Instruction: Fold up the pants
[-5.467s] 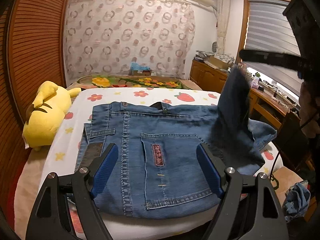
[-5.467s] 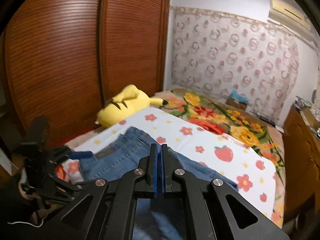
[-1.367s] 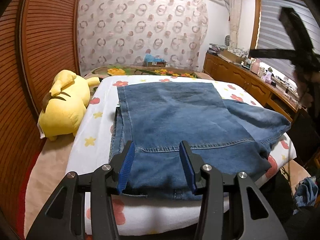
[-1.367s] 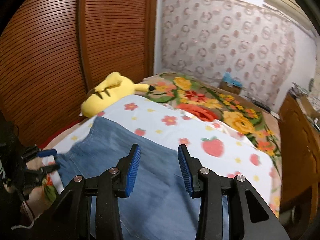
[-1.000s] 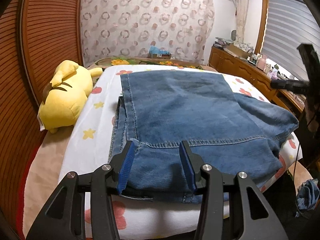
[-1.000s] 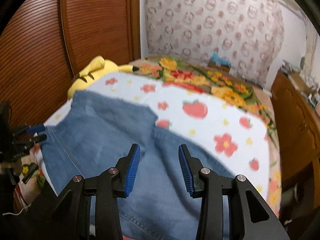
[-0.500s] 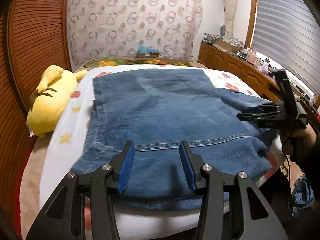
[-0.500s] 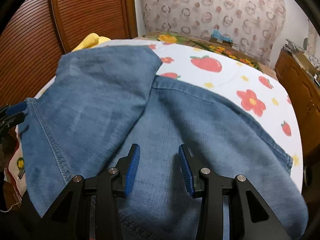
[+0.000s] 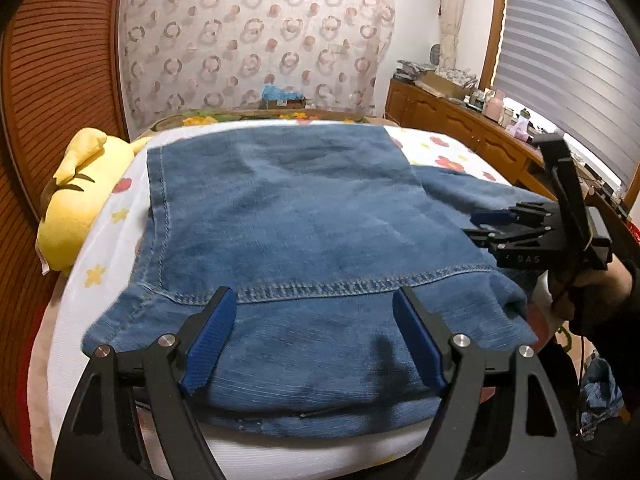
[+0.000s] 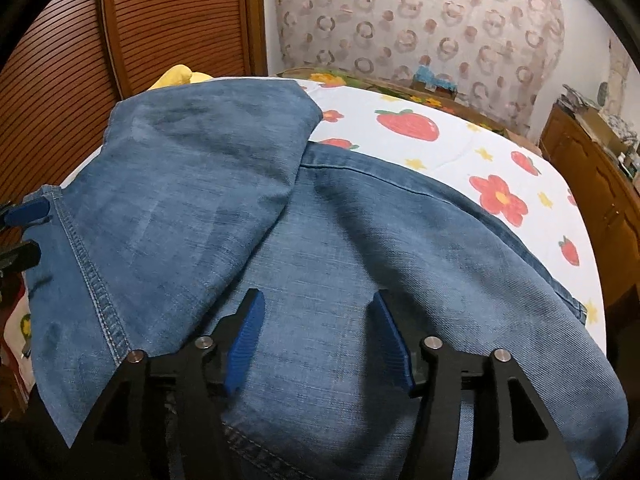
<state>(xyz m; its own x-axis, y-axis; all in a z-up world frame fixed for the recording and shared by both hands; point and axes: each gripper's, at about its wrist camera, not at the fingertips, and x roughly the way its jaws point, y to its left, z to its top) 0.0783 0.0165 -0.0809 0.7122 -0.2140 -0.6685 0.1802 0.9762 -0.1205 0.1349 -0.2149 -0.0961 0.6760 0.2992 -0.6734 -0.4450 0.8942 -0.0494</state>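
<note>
The left wrist view is taken from the near edge of the bed (image 9: 100,264), angled downward along the left gripper (image 9: 312,344) toward the patterned curtain (image 9: 256,40) at the far end. The right wrist view is taken from the bed's right edge, close above the jeans (image 10: 360,240), aimed down and across toward the wooden doors (image 10: 60,60). The jeans, the flowered sheet (image 10: 460,148), the yellow plush toy (image 9: 76,200) and the curtain are shared by both. The right gripper (image 9: 492,224) is caught in the left view.

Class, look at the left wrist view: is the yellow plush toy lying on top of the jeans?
No, the yellow plush toy lies beside the jeans, apart from them.
</note>
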